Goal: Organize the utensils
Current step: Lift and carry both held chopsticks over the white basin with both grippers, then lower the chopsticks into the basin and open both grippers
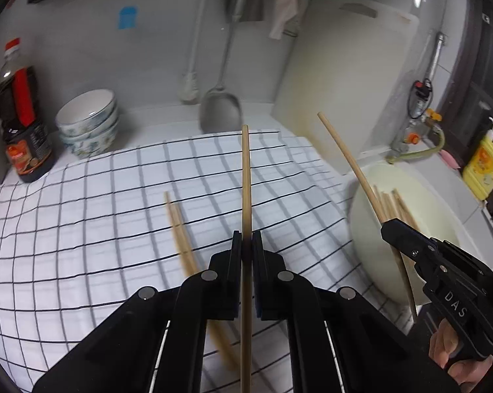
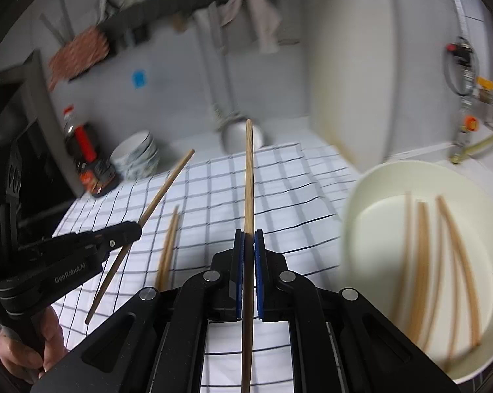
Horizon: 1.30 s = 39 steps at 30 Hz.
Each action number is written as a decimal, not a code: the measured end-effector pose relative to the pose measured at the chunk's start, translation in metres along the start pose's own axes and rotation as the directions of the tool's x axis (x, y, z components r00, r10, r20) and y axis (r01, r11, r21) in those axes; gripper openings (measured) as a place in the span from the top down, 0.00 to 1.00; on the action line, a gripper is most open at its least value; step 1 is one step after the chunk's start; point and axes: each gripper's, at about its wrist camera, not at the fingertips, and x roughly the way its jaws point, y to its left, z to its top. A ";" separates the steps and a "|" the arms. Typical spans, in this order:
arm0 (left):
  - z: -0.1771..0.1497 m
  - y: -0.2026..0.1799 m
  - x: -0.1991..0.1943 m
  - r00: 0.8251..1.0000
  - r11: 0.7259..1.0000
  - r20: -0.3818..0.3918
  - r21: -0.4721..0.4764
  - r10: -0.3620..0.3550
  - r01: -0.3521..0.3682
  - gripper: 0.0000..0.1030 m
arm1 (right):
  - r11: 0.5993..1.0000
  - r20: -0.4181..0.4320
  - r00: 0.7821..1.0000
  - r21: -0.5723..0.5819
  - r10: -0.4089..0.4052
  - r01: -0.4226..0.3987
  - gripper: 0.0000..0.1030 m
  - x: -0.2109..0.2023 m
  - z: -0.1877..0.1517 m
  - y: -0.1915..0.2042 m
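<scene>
Black left tongs (image 1: 246, 245) and right tongs (image 2: 249, 245), both angled downward, each clamping one chopstick (image 1: 245, 177).

Both grippers were matte black with round silver rivets at the linkage joints. The left gripper (image 1: 246, 245) showed white "GenRobot.AI" lettering on its side. The right gripper (image 2: 249, 244) had blue pads and "DAS" embossed on its body.

White letters "DAS" stand on the black plastic right gripper (image 1: 390, 229); "GenRobot.AI" is printed along the black left gripper (image 2: 133, 229).
</scene>
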 end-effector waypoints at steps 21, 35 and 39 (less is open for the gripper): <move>0.013 -0.189 0.060 0.974 0.960 -0.108 0.176 -0.199 0.216 0.93 | 0.936 -0.005 0.977 0.287 -0.213 0.206 0.94 -0.069 -0.005 -0.164; 0.003 -0.226 0.105 0.967 0.959 -0.195 0.198 -0.162 0.201 0.93 | 0.901 -0.112 0.965 0.348 -0.236 0.260 0.94 -0.053 -0.021 -0.199; 0.003 -0.226 0.107 0.970 0.964 -0.197 0.199 -0.140 0.179 0.93 | 0.901 -0.117 0.966 0.349 -0.232 0.259 0.94 -0.052 -0.021 -0.200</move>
